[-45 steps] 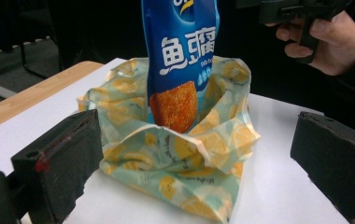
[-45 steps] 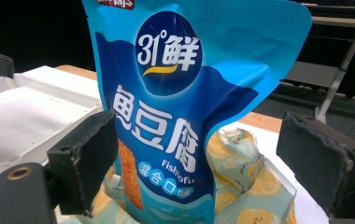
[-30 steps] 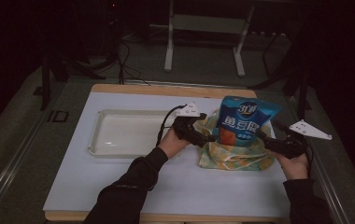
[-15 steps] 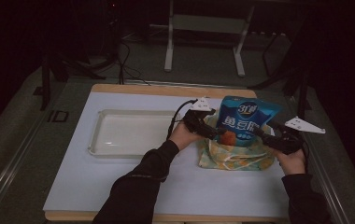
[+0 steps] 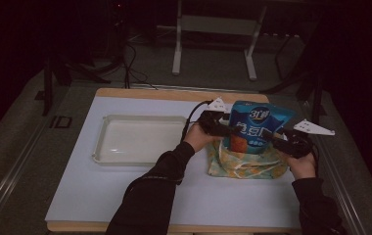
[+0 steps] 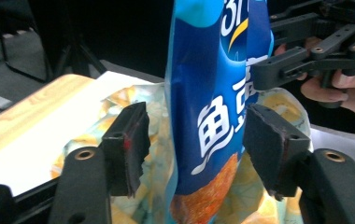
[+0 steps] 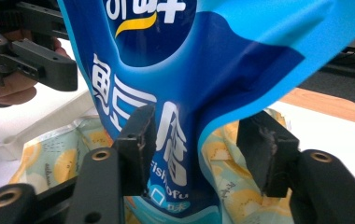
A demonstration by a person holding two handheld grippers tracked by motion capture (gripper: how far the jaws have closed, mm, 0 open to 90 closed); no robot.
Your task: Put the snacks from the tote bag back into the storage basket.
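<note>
Snack pouch [image 5: 257, 128] stands upright in the patterned bag [image 5: 247, 164] at the desk's [image 5: 125, 196] right side.
Its long axis runs vertical, top seal up, bottom down in the bag's mouth. Left gripper [image 6: 192, 140] and right gripper [image 7: 199, 144] flank it from opposite sides, seemingly to steady it; both pairs of jaws, half open, have just been closing around the pouch, pads not yet clearly pressing.
</note>
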